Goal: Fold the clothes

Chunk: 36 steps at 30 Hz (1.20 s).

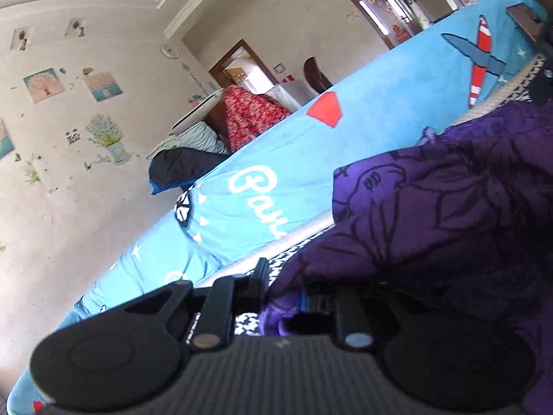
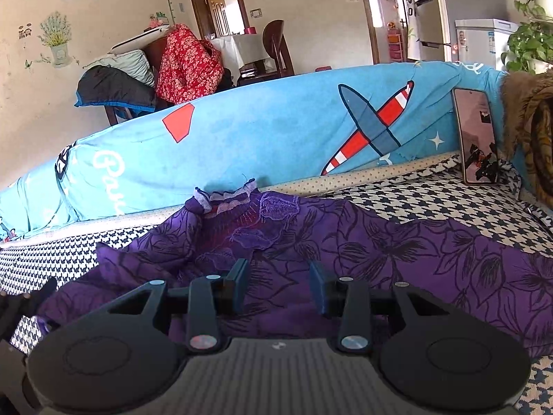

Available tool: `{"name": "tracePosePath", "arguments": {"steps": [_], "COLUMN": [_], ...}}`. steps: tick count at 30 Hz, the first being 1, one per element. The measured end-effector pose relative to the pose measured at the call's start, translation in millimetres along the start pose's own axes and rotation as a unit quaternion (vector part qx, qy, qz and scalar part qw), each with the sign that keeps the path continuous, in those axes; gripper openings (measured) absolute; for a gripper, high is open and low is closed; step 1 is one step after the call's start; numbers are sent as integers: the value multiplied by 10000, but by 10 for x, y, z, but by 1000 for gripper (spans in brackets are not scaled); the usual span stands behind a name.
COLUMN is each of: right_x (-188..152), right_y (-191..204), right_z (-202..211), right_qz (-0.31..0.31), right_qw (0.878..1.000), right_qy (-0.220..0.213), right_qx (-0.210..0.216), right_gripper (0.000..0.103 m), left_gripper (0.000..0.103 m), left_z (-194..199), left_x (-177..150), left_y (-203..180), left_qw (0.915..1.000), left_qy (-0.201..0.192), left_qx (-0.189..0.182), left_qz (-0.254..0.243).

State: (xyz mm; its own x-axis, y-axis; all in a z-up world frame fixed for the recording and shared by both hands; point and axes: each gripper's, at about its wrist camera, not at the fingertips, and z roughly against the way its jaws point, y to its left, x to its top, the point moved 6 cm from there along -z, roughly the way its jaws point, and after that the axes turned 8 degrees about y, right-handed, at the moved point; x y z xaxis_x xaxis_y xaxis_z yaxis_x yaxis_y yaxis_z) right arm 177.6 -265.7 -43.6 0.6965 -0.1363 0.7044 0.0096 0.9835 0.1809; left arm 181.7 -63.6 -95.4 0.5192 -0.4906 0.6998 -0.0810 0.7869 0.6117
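Right wrist view: right claw [image 2: 280, 285], fingers spread apart, over the purple leaf-printed garment [image 2: 397, 252]; a phone [image 2: 475, 135] leans behind. Left wrist view: left claw [image 1: 276, 297], buried in purple folds, state indiscernible.

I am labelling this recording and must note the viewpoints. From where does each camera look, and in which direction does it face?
Left wrist view: sits on the left gripper, tilted, low over the purple garment, facing the blue airplane cover; one finger shows, the other is buried in cloth.
Right wrist view: sits on the right gripper, level, facing the same cover past the garment and a phone; both fingers show, apart.
Shared: garment, cover, houndstooth cushion, red floral cloth.
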Motion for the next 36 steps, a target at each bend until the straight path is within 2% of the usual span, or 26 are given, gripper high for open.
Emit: {"name": "tracePosePath", "arguments": {"steps": [3, 5, 7, 9, 10, 12, 13, 15, 17, 19, 21, 26, 29, 31, 32, 34, 36], "right_x": [-22, -44, -62, -79, -86, -105, -115, -135, -155, -176, -201, -348, -446, -537, -584, -685, -798], "right_y": [52, 93, 134, 174, 189, 225, 246, 290, 333, 377, 437, 643, 787, 897, 953, 1072, 1198], "right_z": [-34, -53, -69, -92, -104, -132, -146, -175, -205, -234, -261, -332, -363, -393, -409, -430, -441], "right_qz": [98, 165, 229, 290, 316, 365, 393, 452, 512, 571, 669, 866, 1187, 1501, 1664, 1805, 1879], "right_qw": [9999, 9998, 9997, 9995, 9994, 9992, 9990, 9986, 9981, 9975, 9964, 9913, 9872, 9838, 9817, 9752, 9645], "right_qy": [35, 71, 101, 129, 144, 179, 201, 250, 298, 346, 407, 658, 717, 705, 695, 921, 1259], "right_qx": [23, 38, 54, 57, 59, 56, 74, 124, 175, 226, 316, 743, 790, 679, 613, 887, 1361], "right_gripper": [37, 37, 37, 37, 37, 37, 37, 37, 37, 37, 37, 38, 38, 38, 38, 38, 38], "left_gripper": [19, 19, 21, 38, 42, 53, 56, 71, 75, 78, 78, 78, 81, 85, 85, 85, 85], "left_z": [-187, -371, -568, -721, -807, -997, -1070, -1209, -1245, -1215, -1159, -991, -949, -942, -972, -990, -985], "left_x": [-134, -226, -376, -517, -608, -811, -910, -1102, -1269, -1325, -1320, -1272, -1135, -1042, -992, -942, -890], "left_y": [245, 426, 636, 818, 902, 1069, 1129, 1246, 1351, 1433, 1509, 1573, 1554, 1544, 1552, 1572, 1607], "left_qw": [9995, 9982, 9936, 9855, 9777, 9486, 9307, 8869, 8404, 8172, 8125, 8266, 8567, 8830, 8863, 8793, 8704], "left_qy": [189, 474, 881, 1198, 1379, 1840, 2036, 2408, 2620, 2578, 2473, 2201, 2073, 2026, 1975, 1930, 1888], "left_qx": [239, 243, 92, -246, -487, -994, -1174, -1516, -1835, -2037, -2170, -2179, -1975, -1620, -1601, -1700, -1787], "left_qz": [63, 262, 703, 1176, 1509, 2375, 2803, 3638, 4375, 4735, 4812, 4699, 4290, 3912, 3871, 4008, 4182]}}
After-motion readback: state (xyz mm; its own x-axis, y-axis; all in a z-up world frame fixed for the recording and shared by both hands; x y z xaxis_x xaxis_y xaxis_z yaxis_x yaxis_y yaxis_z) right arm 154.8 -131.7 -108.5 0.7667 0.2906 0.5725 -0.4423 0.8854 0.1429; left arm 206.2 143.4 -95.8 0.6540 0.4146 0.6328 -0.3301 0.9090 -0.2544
